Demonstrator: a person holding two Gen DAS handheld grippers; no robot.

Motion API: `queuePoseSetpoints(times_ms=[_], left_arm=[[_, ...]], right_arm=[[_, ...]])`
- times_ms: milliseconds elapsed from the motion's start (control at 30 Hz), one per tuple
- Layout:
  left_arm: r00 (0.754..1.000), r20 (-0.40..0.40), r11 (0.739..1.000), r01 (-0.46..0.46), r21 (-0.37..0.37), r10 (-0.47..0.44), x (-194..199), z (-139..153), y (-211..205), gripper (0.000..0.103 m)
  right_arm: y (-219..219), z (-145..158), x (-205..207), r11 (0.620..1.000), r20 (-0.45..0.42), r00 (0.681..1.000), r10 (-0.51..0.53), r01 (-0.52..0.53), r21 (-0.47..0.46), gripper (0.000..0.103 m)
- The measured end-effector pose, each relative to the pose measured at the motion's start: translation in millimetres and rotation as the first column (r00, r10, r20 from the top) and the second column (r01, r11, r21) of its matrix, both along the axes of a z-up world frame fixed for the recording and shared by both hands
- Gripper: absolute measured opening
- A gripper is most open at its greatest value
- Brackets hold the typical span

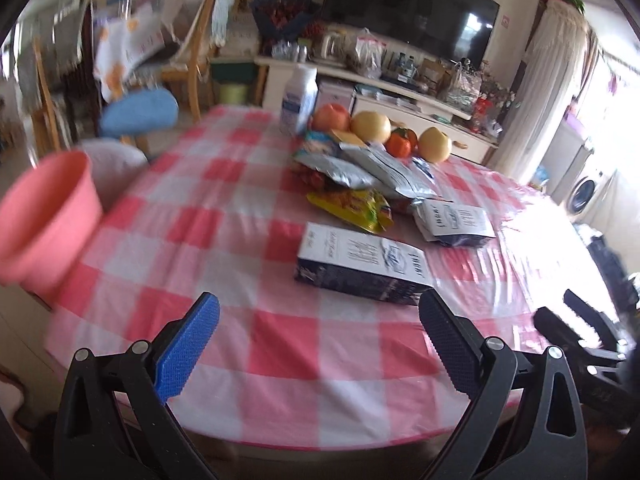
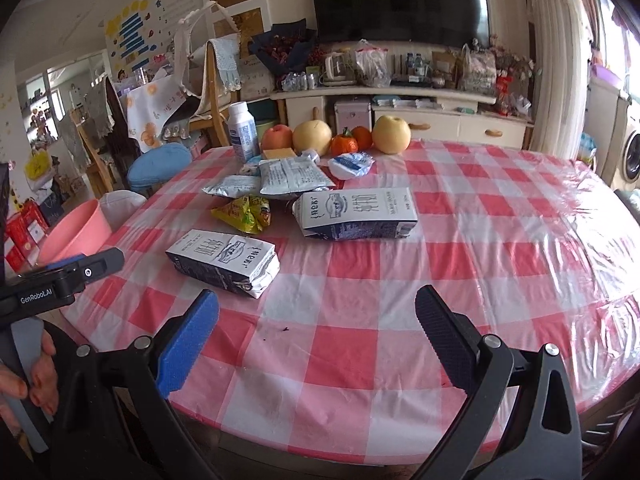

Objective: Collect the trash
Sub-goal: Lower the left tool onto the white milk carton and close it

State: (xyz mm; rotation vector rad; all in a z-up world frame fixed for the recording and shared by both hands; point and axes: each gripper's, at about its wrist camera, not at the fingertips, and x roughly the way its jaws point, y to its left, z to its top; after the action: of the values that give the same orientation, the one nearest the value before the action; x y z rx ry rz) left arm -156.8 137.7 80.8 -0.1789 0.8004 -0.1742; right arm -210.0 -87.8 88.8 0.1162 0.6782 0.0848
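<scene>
While both hover at counter (image 2: 460, 216) edge: left claw (image 1: 320, 344) wide, empty | right claw (image 2: 318, 340) wide, empty | flattened navy-white carton (image 2: 224, 260) lying ahead-left of right claw | second carton (image 2: 356, 214) beyond, yellow wrapper (image 2: 244, 214) between

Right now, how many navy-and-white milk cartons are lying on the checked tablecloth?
2. The nearer navy-and-white milk carton lies flat at the front left; the farther navy-and-white milk carton lies behind it, right of the yellow snack wrapper. More may hide under the wrappers.
</scene>
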Motion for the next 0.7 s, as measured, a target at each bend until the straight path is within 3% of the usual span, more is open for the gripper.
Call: queuePoseSetpoints(times_ms=[400,533,700], left_arm=[[0.998,-0.051,0.995,-0.038,-0.095,0.033,46,-5,29,0.098],[0.997,-0.080,0.988,-0.021,-0.154,0.009,73,-8,30,0.098],[0.996,-0.090,0.976,-0.024,-0.215,0.005,100,-11,27,0.098]], right_arm=[[44,-23,45,0.960,-0.079,0.963,0.258,-0.265,-0.094,0.091],[53,-29,61,0.939,-0.097,0.945,0.313,-0.323,-0.119,0.086],[56,-33,82,0.923,-0.105,0.926,0.362,-0.372,-0.099,0.085]])
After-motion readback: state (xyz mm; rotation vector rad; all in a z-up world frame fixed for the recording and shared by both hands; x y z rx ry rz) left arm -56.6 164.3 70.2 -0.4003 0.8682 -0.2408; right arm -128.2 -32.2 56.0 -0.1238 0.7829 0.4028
